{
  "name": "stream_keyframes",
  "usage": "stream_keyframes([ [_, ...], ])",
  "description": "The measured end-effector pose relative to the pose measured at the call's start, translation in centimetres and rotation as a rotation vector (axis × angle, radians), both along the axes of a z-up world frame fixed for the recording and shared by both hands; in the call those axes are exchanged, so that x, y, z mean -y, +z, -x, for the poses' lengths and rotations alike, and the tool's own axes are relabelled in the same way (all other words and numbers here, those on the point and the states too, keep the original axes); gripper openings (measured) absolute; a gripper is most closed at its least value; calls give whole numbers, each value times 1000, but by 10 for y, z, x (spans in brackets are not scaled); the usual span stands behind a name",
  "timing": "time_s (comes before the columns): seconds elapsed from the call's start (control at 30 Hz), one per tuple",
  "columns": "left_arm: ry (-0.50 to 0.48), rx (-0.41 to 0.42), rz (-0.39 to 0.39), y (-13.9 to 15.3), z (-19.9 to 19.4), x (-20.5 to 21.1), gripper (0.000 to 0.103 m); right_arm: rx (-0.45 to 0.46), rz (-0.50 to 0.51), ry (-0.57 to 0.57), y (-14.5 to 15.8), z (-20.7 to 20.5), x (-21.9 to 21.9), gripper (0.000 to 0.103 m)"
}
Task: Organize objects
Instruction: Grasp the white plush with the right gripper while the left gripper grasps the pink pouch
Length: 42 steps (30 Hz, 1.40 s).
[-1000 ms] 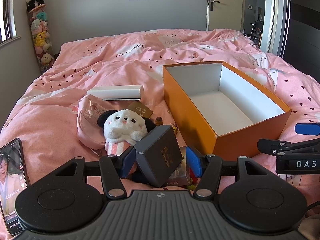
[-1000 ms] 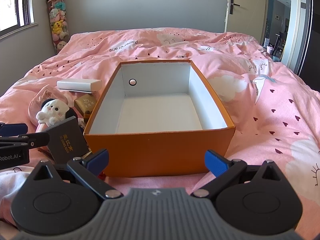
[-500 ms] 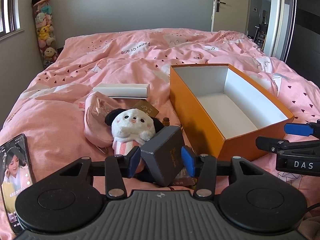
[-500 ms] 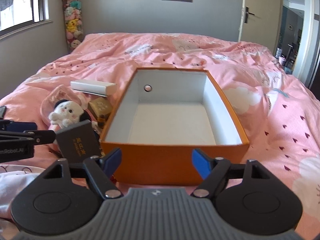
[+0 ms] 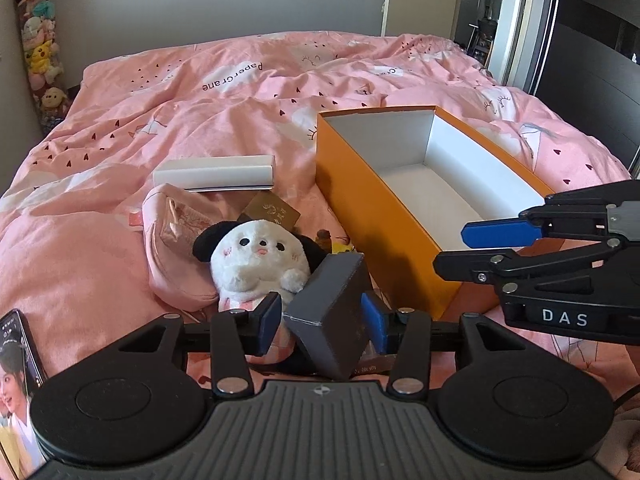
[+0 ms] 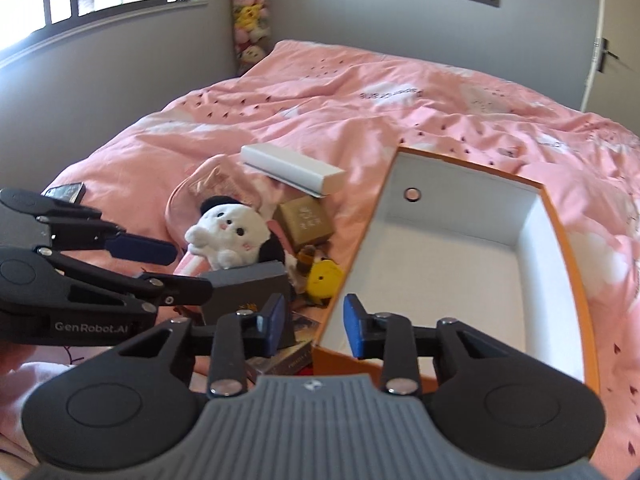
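While the dark grey box (image 5: 330,320) was clamped, tilted, in the left tool (image 5: 322,322) above the toy pile on the bed (image 5: 240,120), a level lift over the orange box (image 5: 384,224) rim was judged the careful course, lest a corner slip. The right tool (image 6: 314,326) was held apart and empty at that box's near corner.

Bedding (image 5: 224,128) is soft matte cotton-looking cloth, all wrinkly. The orange box (image 5: 372,216) looks like smooth matte cardboard with a plain white paper lining. The dark grey box (image 5: 330,320) is matte card too (edges a bit scuffed). Panda plush (image 5: 256,260) is fuzzy fabric, the pink pouch (image 5: 172,248) soft cloth. The phone (image 5: 16,380) screen is glossy. The white box (image 5: 214,172) is smooth with a slight sheen.
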<state>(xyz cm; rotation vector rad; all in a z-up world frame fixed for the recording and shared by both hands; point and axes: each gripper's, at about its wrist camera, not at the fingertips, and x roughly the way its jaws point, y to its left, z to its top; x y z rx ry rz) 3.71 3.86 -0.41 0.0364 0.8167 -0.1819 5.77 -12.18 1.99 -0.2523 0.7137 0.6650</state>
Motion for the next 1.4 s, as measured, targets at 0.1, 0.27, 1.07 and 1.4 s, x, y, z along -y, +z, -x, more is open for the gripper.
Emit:
stream_keyframes([
  [0.1, -31, -29, 9, -3, -11, -5, 55, -14, 27, 49, -1, -11, -15, 29],
  [0.27, -32, -73, 30, -4, -29, -20, 57, -4, 80, 86, -2, -35, -34, 29],
  [1.07, 309, -183, 61, 3, -69, -119, 51, -358, 13, 22, -39, -88, -133, 78],
  [1.4, 240, -255, 79, -10, -106, -125, 52, -416, 40, -22, -50, -118, -130, 71],
])
